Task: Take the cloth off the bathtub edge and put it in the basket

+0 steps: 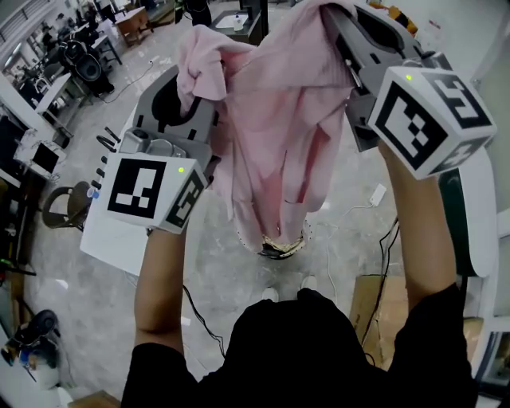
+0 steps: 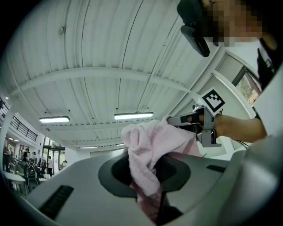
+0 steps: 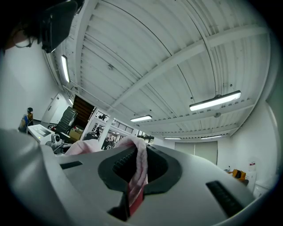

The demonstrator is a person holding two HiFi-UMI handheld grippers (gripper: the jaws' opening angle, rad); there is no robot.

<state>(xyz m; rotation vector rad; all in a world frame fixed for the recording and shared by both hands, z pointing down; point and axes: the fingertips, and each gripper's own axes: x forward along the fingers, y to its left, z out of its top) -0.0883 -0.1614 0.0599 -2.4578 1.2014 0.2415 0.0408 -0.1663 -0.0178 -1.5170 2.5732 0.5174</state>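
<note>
Holding the pink cloth (image 1: 279, 119) way up in the air with both claws, pretty much straight above the basket (image 1: 288, 249) on the floor. The left gripper (image 1: 194, 80) is pinching a fat bunched-up wad of it, so its jaws sit a little apart with fabric stuffed between them. The right gripper (image 1: 339, 20) is squeezed almost flat on a thin fold, with a strip of pink running down between the pads. The cloth is stretched between the two and the rest hangs down in a long drape. Its bottom end dangles right over the basket's opening and hides most of it, so I can't tell if it touches the rim. The person's shoes (image 1: 271, 293) are just on the near side of the basket.
</note>
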